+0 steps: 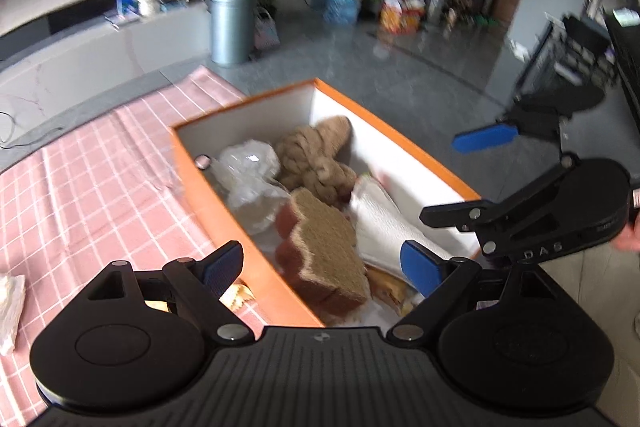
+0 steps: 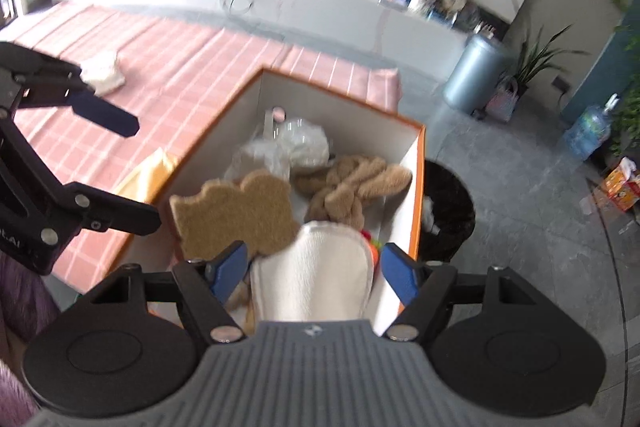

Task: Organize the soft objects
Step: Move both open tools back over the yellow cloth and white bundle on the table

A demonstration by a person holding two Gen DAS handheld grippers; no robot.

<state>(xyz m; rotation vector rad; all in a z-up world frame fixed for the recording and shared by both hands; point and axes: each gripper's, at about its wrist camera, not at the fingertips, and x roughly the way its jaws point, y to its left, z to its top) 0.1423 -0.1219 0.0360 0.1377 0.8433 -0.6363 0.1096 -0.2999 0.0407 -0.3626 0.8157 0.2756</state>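
An orange box (image 1: 224, 211) (image 2: 418, 187) with a white inside stands on the pink checked cloth. In it lie a brown scrub sponge (image 1: 324, 251) (image 2: 236, 219), a tan knotted plush (image 1: 320, 155) (image 2: 352, 187), clear plastic wrap (image 1: 248, 167) (image 2: 300, 143) and a white folded cloth (image 1: 384, 223) (image 2: 320, 275). My left gripper (image 1: 324, 267) is open above the sponge at the box's near end. My right gripper (image 2: 316, 271) is open, its fingers either side of the white cloth without touching. It also shows in the left wrist view (image 1: 468, 179), beyond the box's right wall.
A white crumpled cloth (image 2: 104, 71) (image 1: 10, 307) lies on the pink tablecloth (image 1: 100, 187) (image 2: 180, 75) left of the box. A yellow item (image 2: 152, 171) lies by the box's left wall. A black bin (image 2: 448, 211) stands on the floor beside the box.
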